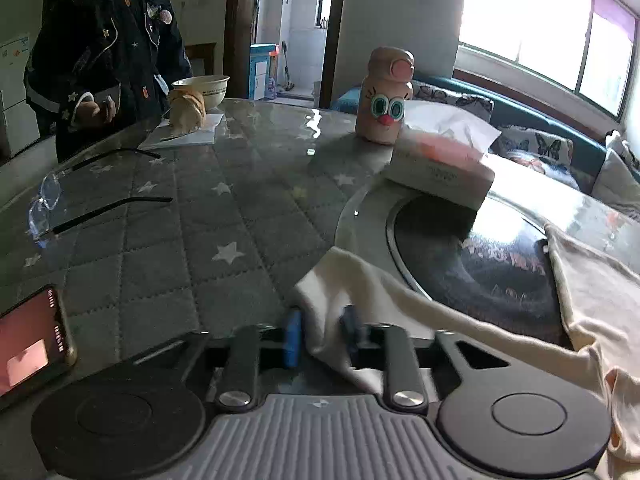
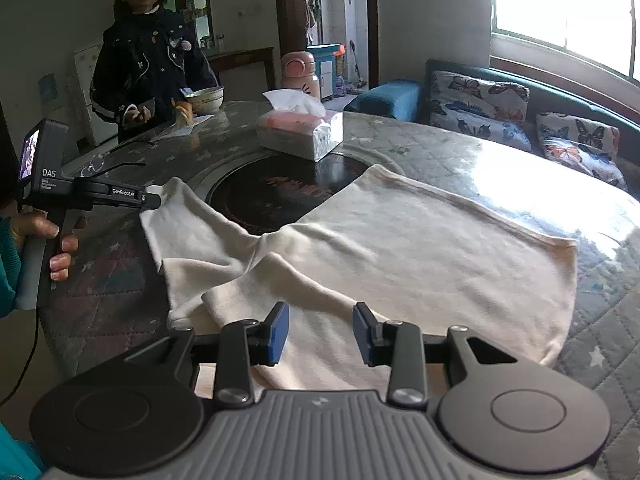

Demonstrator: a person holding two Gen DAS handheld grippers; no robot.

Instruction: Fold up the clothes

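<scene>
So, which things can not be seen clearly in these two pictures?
- Left gripper grip, left wrist view: the cream garment covers one blue pad and is motion-blurred there.
- Garment's near edge, right wrist view: hidden under the right gripper body.
- Phone, left wrist view: cut off by the left edge, screen unreadable.
- Tissue box print: too blurred.
- Bowl contents: too small.

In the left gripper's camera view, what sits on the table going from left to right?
Phone → glasses → bowl → cartoon-faced bottle → tissue box → cream garment.
</scene>
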